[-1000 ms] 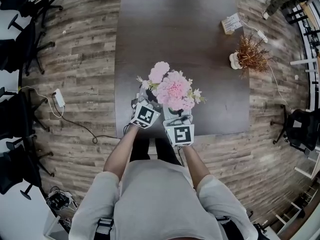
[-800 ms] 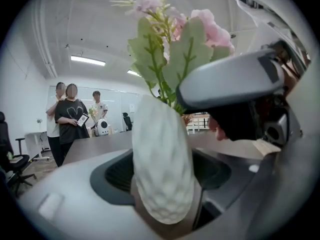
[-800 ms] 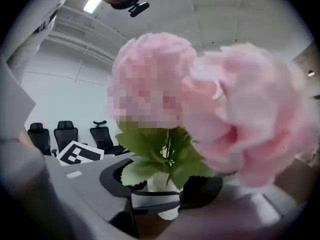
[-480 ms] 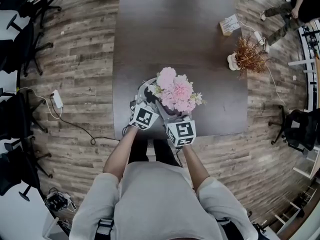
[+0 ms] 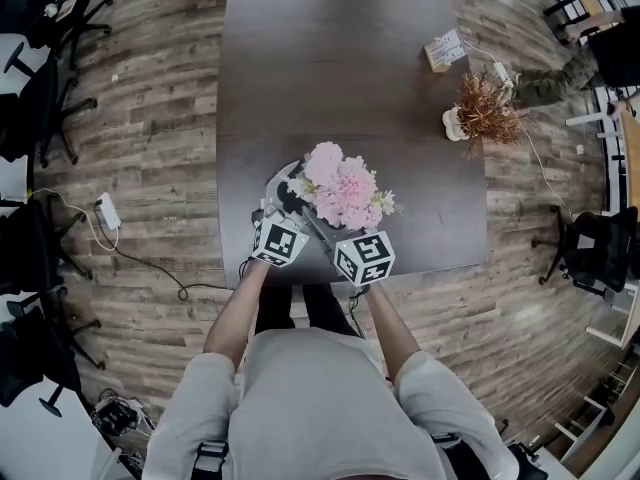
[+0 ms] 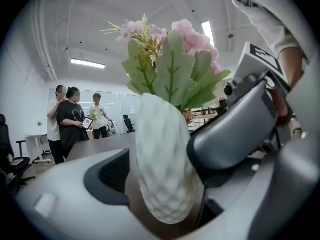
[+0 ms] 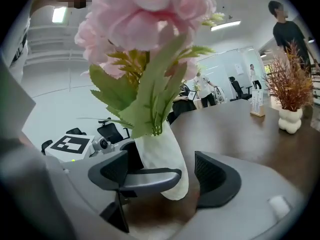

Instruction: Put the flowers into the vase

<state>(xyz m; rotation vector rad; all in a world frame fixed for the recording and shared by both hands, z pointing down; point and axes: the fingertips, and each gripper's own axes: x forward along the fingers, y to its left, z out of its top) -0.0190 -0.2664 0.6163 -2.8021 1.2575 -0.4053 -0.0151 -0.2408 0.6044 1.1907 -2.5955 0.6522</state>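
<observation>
Flowers (image 5: 340, 190) sit in the white vase (image 6: 165, 169) on the dark table (image 5: 330, 58).

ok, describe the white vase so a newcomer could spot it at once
Find the long dark table and go to its near edge, just in front of the person. The vase stands there: white, egg-shaped, dimpled, holding pink flowers. The other white pot, far right, holds dried brown stems.
</observation>
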